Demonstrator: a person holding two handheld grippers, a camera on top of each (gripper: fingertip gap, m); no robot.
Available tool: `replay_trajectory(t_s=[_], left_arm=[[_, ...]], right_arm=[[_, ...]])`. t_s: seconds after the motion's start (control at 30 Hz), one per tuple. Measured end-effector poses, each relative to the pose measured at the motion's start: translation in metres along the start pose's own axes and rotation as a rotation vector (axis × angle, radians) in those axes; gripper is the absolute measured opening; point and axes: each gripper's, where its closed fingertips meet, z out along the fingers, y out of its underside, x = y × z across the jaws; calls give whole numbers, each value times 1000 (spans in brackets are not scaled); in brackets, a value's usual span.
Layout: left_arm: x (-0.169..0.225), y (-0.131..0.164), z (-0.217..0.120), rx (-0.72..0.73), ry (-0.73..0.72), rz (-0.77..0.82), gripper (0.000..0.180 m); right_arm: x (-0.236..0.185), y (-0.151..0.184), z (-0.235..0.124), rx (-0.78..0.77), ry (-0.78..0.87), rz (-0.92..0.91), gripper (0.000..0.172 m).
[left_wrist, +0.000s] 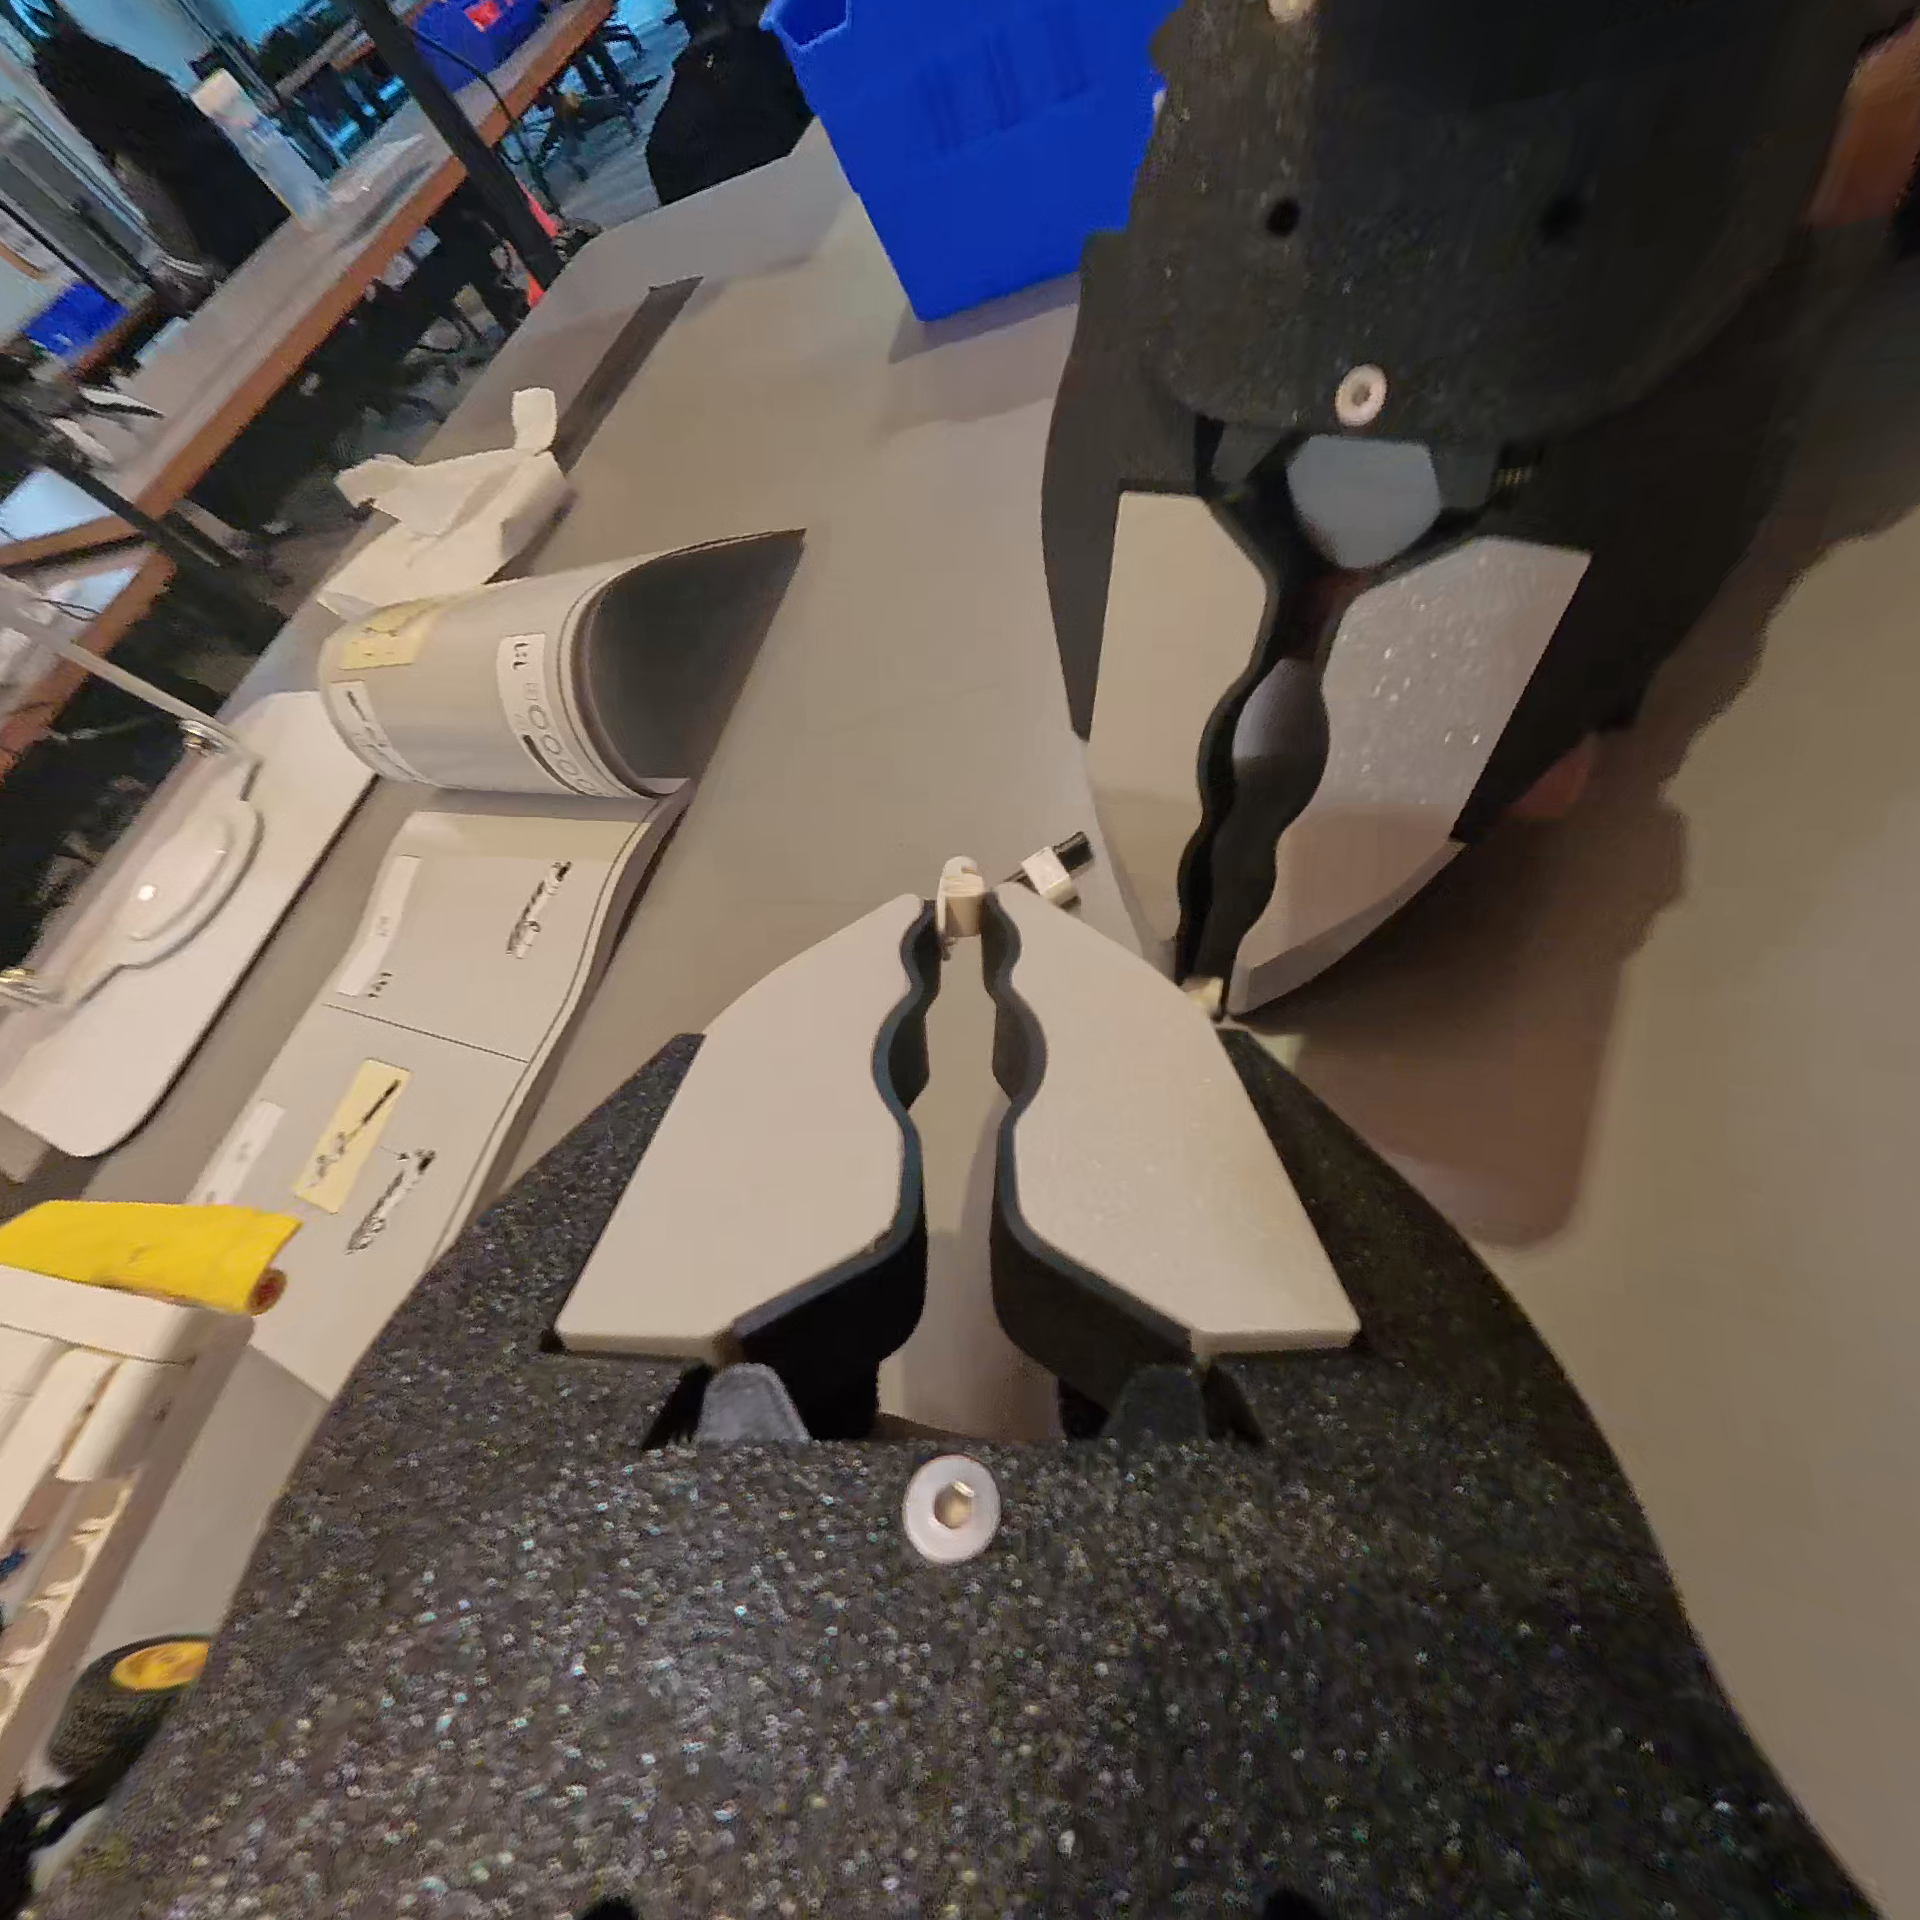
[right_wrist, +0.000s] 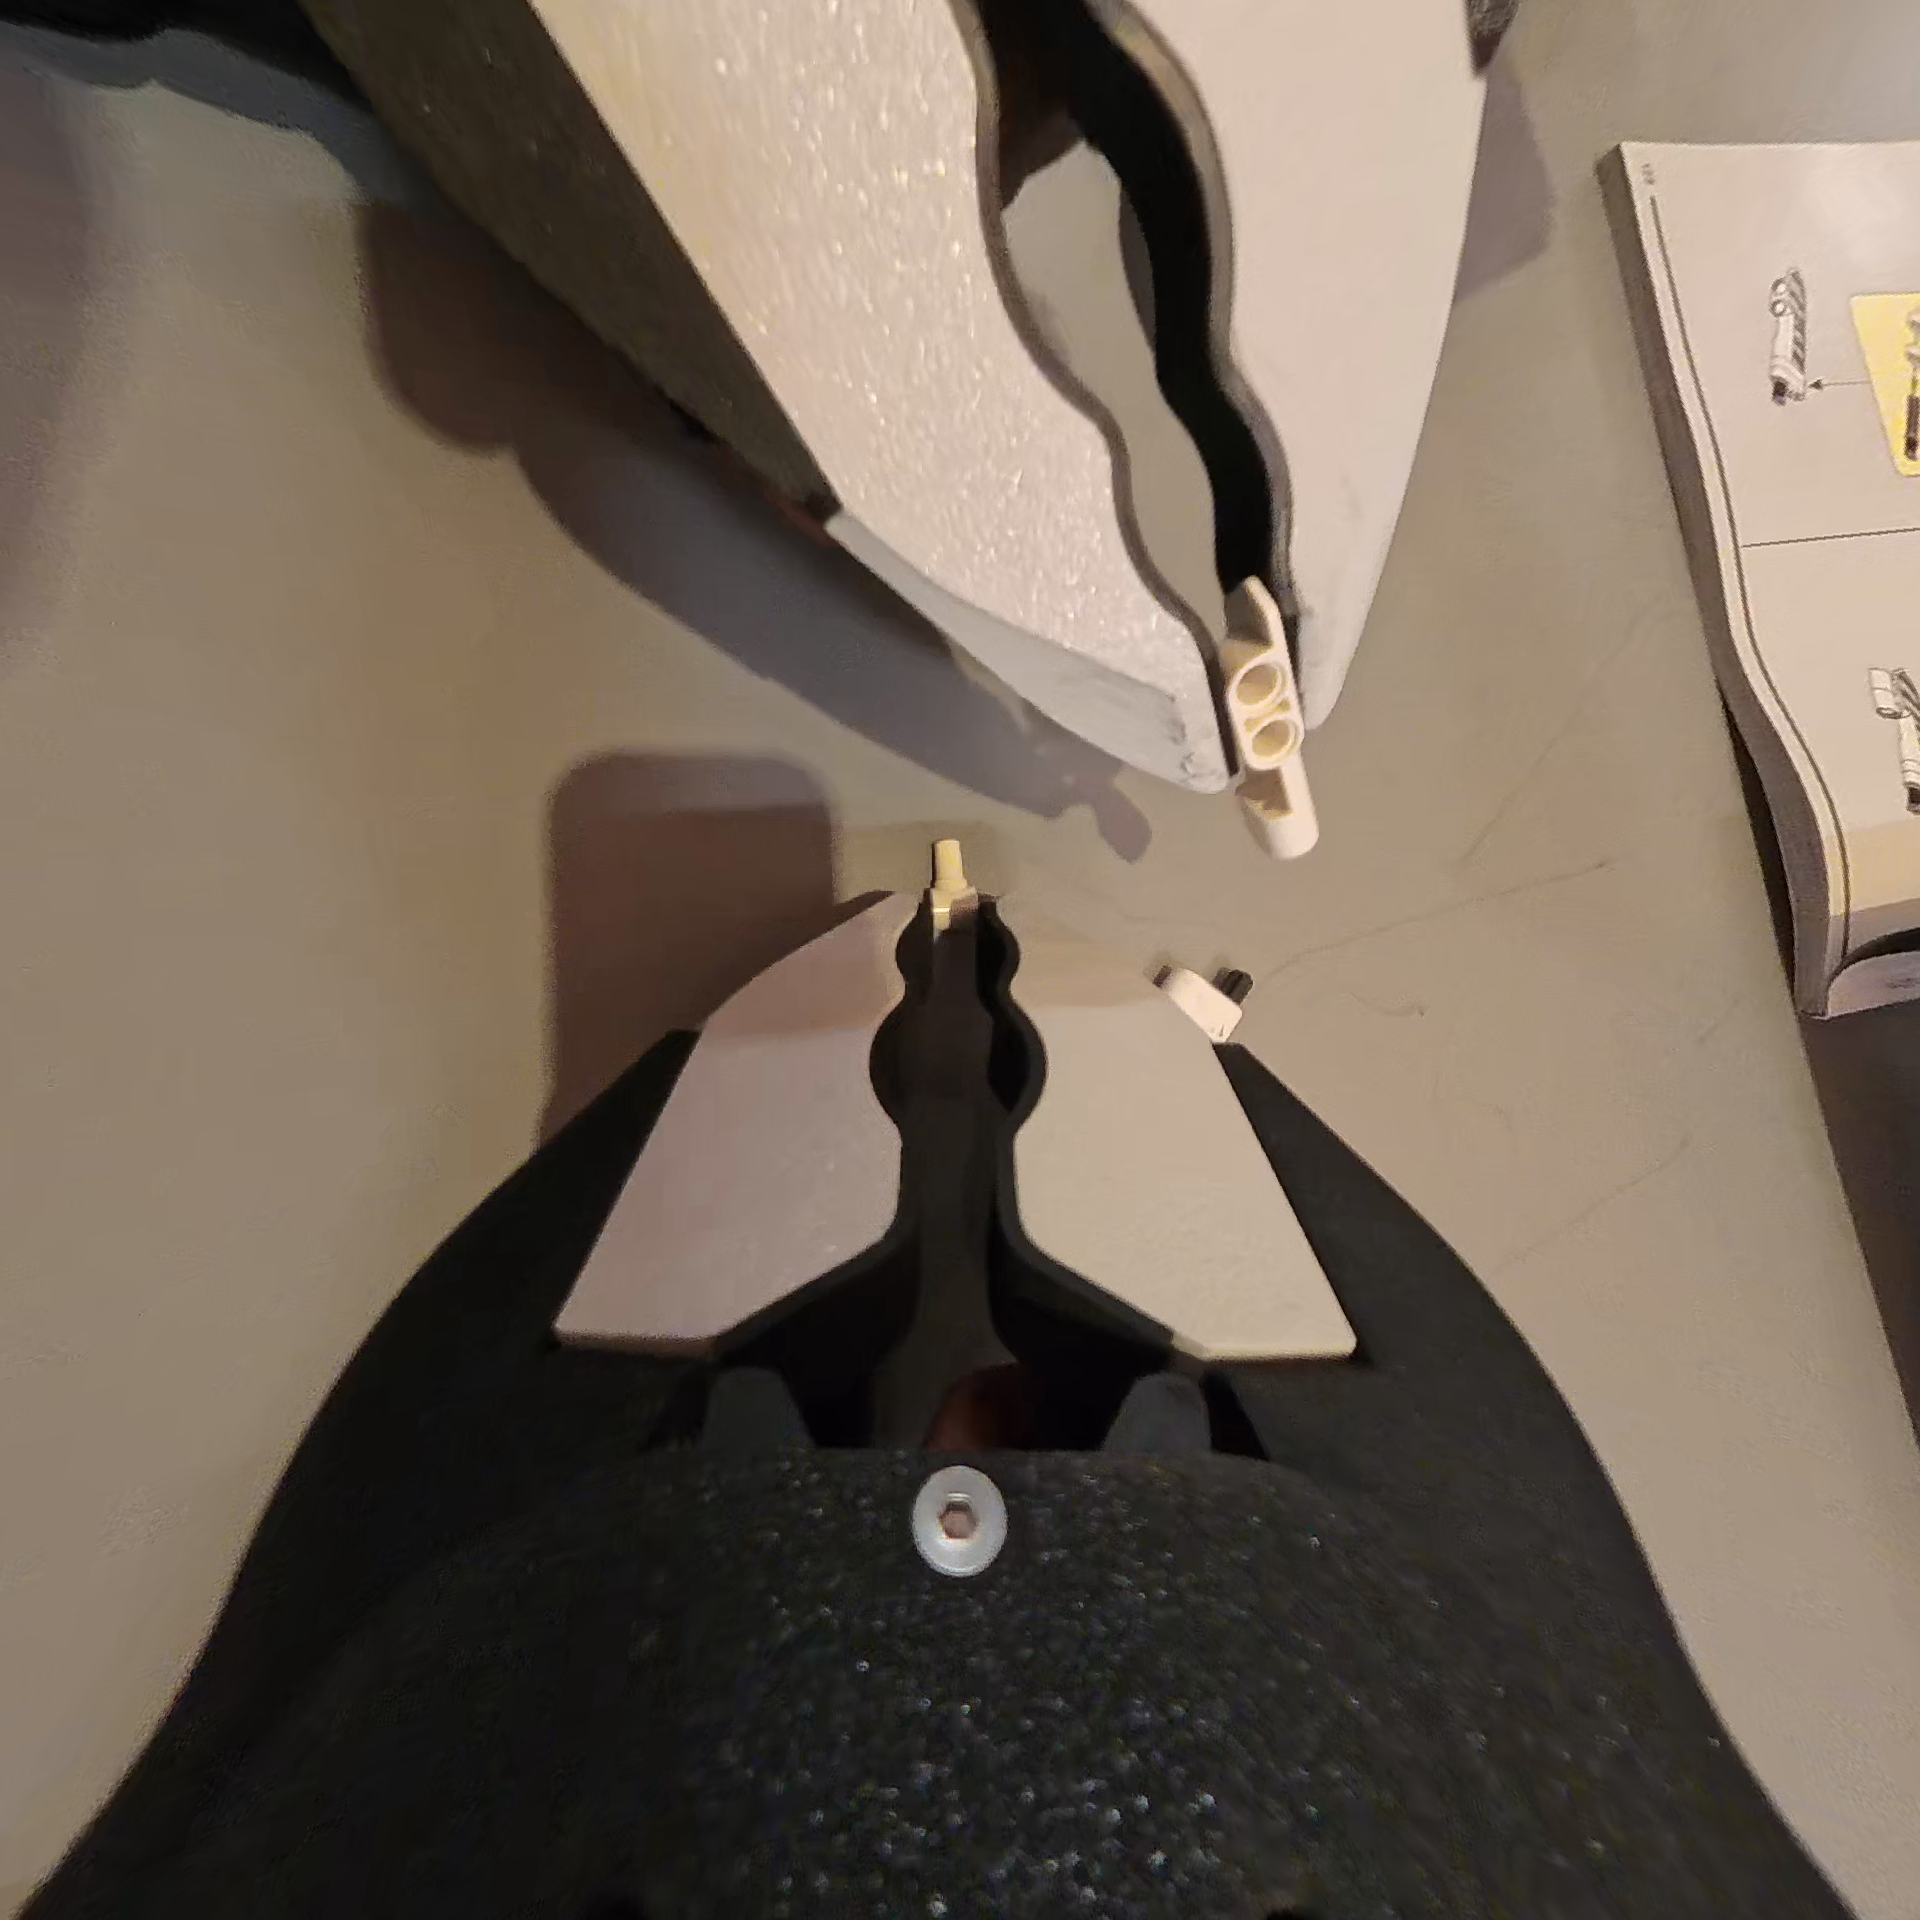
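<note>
My left gripper (left_wrist: 961, 906) is shut on a small white two-hole connector piece (left_wrist: 958, 902), which sticks out past the fingertips. The right wrist view shows the same piece (right_wrist: 1265, 717) clamped between the left gripper's pads, above the grey table (right_wrist: 312, 727). My right gripper (right_wrist: 951, 914) is shut on a small cream pin (right_wrist: 945, 868) that pokes out of its tips. It also shows in the left wrist view (left_wrist: 1210, 987), tips down close to the table, just right of my left gripper. A loose white piece with a black pin (right_wrist: 1205, 997) lies on the table between the two grippers.
An open instruction booklet (left_wrist: 416, 1039) lies to the left, with one page curled up. A blue bin (left_wrist: 966, 135) stands at the far side of the table. A crumpled tissue (left_wrist: 457, 499), a white tray (left_wrist: 135, 935) and a yellow item (left_wrist: 156, 1252) are at the left. The grippers' ends are close to 6 cm from one another. The yellow item (left_wrist: 156, 1252) is about 12 cm from my left fingertips.
</note>
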Motion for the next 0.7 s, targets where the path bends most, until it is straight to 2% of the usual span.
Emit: replay_trajectory(t_s=[0.07, 0.3, 0.7], left_arm=[[-1, 3, 1, -16, -34, 48, 7], [4, 12, 6, -89, -101, 219, 7], [15, 19, 15, -181, -155, 468, 8]], right_arm=[[0, 1, -4, 14, -17, 27, 8], [24, -18, -36, 230, -61, 260, 8], [20, -14, -27, 197, -100, 317, 8]])
